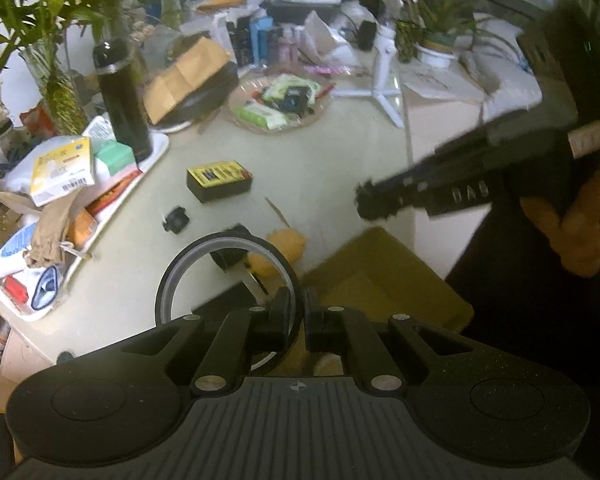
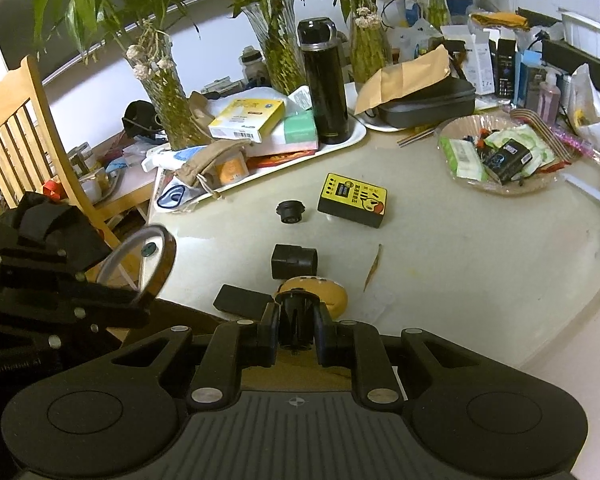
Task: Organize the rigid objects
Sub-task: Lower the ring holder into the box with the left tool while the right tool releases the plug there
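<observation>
My left gripper (image 1: 298, 312) is shut on the band of a dark tape ring (image 1: 188, 264), held above the table's near edge. In the right wrist view the same ring (image 2: 140, 260) hangs at the left in that gripper (image 2: 142, 300). My right gripper (image 2: 296, 320) is shut on a small black cylindrical part (image 2: 296, 312); in the left wrist view it (image 1: 366, 200) appears blurred at the right. On the table (image 2: 460, 264) lie a yellow-and-black box (image 2: 352, 200), a small black cap (image 2: 290, 212), a black block (image 2: 294, 262), a yellow round object (image 2: 328, 292) and a flat black piece (image 2: 242, 300).
A white tray (image 2: 356, 136) at the back left carries a black flask (image 2: 326, 92) and boxes. A bowl of packets (image 2: 500, 156) sits at the right. Glass vases with plants (image 2: 168, 96) line the back. A wooden chair (image 2: 24, 128) stands left. A brown cardboard box (image 1: 380, 280) lies below the table edge.
</observation>
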`<state>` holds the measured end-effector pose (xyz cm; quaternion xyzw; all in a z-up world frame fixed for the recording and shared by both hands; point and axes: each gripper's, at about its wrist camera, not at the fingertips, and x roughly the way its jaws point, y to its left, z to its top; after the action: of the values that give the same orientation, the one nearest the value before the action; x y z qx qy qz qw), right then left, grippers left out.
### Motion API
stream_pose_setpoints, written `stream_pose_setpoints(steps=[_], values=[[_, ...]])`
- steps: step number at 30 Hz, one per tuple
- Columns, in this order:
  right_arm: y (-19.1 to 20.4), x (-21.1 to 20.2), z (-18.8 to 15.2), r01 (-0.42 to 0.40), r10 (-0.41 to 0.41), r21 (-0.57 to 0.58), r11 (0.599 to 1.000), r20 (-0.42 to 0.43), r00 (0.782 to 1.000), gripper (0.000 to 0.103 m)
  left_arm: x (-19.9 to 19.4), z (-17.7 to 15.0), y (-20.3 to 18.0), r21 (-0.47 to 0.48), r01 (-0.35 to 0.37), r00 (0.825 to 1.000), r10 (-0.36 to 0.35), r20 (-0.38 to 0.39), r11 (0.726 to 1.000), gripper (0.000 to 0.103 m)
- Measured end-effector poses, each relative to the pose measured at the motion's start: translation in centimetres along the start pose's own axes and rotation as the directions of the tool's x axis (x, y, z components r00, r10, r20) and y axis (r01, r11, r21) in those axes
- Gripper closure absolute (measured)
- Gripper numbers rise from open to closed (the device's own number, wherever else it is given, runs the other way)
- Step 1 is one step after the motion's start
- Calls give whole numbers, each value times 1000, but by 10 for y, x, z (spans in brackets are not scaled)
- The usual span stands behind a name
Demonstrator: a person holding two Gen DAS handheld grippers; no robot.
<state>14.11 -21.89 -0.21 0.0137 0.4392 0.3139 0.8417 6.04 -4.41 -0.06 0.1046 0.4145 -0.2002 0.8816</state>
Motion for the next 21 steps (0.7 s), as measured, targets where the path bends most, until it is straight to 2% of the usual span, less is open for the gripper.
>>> stream_pose_setpoints(steps=[6, 9, 13, 15, 21], values=[[1, -7, -7, 1, -1, -3, 1000, 7, 1000, 83, 11, -19, -16, 54, 4, 998, 0, -61, 999, 95], [4, -7, -11, -2, 2, -7, 1000, 10, 1000, 83, 16, -26, -20, 83, 16, 997, -9, -77, 996, 91], [8, -8, -14, -1, 1, -18, 1000, 11, 1000, 83, 8, -32, -21, 86, -22, 999, 26, -44, 996, 56], [9, -10, -17, -3, 3, -19, 1000, 13, 1000, 83, 0, -34, -18, 58, -24, 1000, 25, -12, 998, 50], [7, -9, -25, -13, 13, -4, 1000, 3, 1000, 83, -20, -42, -6, -22, -54, 998, 55, 35, 998, 50]])
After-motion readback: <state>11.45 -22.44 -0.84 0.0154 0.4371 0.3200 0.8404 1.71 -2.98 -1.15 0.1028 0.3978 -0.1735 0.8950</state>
